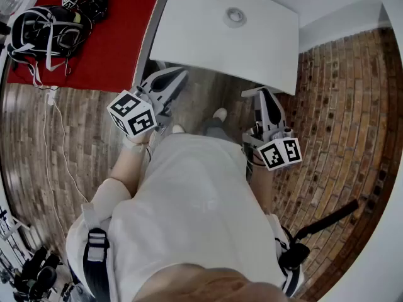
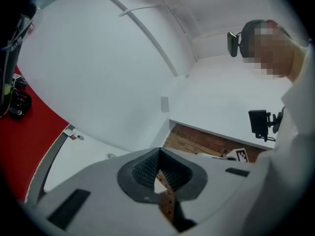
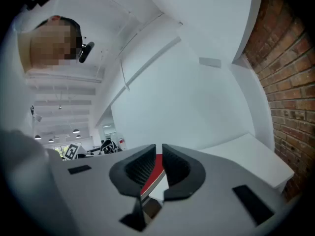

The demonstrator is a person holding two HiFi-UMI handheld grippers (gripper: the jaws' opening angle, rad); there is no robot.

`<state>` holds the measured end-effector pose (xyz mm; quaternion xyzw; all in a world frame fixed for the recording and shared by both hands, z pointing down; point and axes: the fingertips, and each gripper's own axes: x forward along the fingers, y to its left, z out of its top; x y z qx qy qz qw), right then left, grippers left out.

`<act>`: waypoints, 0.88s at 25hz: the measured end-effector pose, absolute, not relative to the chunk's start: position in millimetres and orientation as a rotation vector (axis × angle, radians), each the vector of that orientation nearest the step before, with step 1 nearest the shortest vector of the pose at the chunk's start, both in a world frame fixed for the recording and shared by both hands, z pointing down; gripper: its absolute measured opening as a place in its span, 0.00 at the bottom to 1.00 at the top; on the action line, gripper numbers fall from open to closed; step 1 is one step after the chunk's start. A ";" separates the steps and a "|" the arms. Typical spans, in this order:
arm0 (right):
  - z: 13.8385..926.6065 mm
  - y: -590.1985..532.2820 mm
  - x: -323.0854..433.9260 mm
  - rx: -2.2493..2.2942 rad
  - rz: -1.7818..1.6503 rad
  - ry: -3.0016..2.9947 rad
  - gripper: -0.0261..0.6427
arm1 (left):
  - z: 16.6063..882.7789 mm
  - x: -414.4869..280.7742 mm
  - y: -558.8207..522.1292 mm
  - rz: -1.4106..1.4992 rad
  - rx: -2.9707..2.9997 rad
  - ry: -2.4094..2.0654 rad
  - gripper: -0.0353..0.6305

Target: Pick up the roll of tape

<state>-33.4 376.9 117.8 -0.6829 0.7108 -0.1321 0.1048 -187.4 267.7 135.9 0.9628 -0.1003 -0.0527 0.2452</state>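
left tool (image 2: 159, 152) closed, pads meeting at the tips, nothing between them. right tool (image 3: 158, 150) closed too, only a thin slit, empty. roll of tape (image 1: 234, 16) looks like the grey ring on the white counter (image 1: 189, 39), ahead of both tools, well apart from them. too small to make out detail.

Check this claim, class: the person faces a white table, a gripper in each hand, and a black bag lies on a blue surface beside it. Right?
One error: the surface under the black bag is red, not blue, as the head view shows. The rest stands: the person faces the white table, holding the left gripper and right gripper.
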 end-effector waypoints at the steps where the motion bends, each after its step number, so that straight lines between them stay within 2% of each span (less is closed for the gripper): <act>1: 118.9 376.2 -32.3 -2.011 -0.392 2.096 0.12 | 137.5 -187.0 266.9 -0.140 2.625 -0.278 0.06; 9: 126.5 363.3 -12.2 -1.969 -0.415 2.115 0.12 | 145.4 -169.8 257.8 -0.101 2.614 -0.335 0.06; 22: 145.2 307.1 62.3 -1.868 -0.485 2.135 0.12 | 154.0 -102.4 218.8 0.004 2.617 -0.424 0.06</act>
